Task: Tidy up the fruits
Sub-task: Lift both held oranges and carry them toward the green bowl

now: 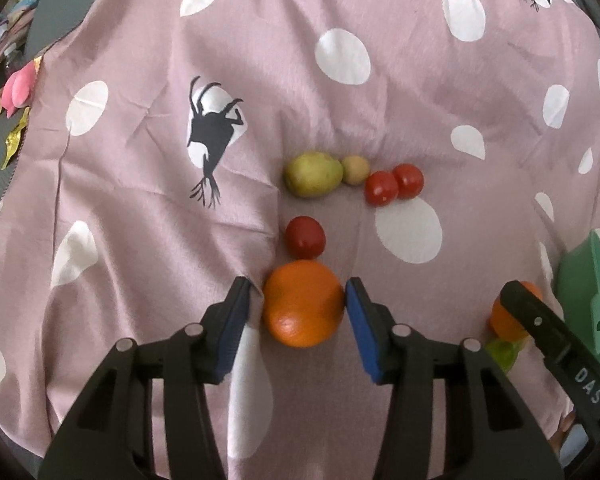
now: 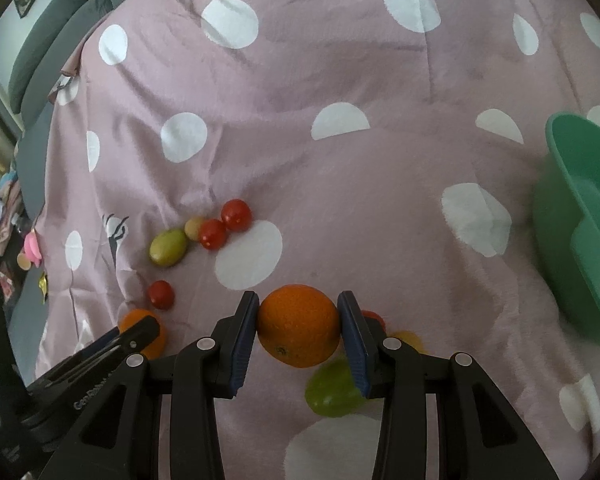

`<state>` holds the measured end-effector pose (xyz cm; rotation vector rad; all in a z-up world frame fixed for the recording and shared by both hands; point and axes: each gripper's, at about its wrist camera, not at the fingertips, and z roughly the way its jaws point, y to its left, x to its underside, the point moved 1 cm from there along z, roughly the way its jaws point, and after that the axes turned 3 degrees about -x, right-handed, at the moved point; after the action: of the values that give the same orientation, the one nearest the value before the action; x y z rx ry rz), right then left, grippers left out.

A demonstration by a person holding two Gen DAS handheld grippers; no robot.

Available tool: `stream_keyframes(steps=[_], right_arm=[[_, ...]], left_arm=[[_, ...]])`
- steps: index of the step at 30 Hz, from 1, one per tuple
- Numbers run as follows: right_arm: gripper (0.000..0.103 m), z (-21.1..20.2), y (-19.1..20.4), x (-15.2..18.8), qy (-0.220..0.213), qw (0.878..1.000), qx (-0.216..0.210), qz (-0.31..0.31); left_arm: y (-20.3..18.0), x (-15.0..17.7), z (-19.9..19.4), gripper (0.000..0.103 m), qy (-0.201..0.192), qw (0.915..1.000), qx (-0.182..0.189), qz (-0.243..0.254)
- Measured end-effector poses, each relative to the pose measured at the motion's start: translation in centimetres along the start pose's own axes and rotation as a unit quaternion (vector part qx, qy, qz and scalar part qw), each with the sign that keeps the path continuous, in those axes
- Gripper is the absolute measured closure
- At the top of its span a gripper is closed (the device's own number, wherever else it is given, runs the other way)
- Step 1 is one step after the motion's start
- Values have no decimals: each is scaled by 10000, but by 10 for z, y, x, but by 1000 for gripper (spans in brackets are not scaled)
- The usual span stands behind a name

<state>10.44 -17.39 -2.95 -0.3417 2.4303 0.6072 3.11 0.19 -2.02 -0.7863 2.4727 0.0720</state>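
Note:
In the left wrist view my left gripper [image 1: 300, 286] is shut on an orange [image 1: 303, 308] that rests on the pink dotted cloth [image 1: 140, 208], its blue pads against both sides. Just beyond lie a red tomato [image 1: 305, 238], a yellow-green fruit [image 1: 312, 174], a small tan fruit [image 1: 355, 170] and two tomatoes [image 1: 394, 184]. In the right wrist view my right gripper [image 2: 298, 300] is shut on a second orange [image 2: 298, 326]. Beneath it lies a green fruit [image 2: 332, 392], with a red fruit [image 2: 374, 316] and a yellow fruit [image 2: 410, 340] half hidden behind the right finger.
A green plastic bowl [image 2: 580, 240] stands on the cloth to the right, also at the right edge of the left wrist view as the bowl [image 1: 592, 292]. Grey cushions [image 2: 52, 40] lie at the far left. A pink toy [image 1: 18, 88] sits off the cloth's left edge.

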Motion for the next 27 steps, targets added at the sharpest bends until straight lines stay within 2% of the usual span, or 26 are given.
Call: stream_keyframes(steps=[5,8,15,22,27], right_arm=[[61,-1,-1,0,3,10000,-6,42],[61,-2,-1,0,-9,10000,-5,34],[61,-2,-1,0,-12,10000,-24,28],[61,-2,-2,0,-6,10000,-39,30],[61,-2,-1,-1,5,10000,-46,41]], left_arm=[[4,-4,-26,61,-319,9989,348,1],[-7,-5,-17,61,-158,9987,489,20],[-12,-1,-5,61,109,9988,473,100],[-10,1,1,59,297,9979,569,68],[-14,1,2,55,273,9982,513,158]])
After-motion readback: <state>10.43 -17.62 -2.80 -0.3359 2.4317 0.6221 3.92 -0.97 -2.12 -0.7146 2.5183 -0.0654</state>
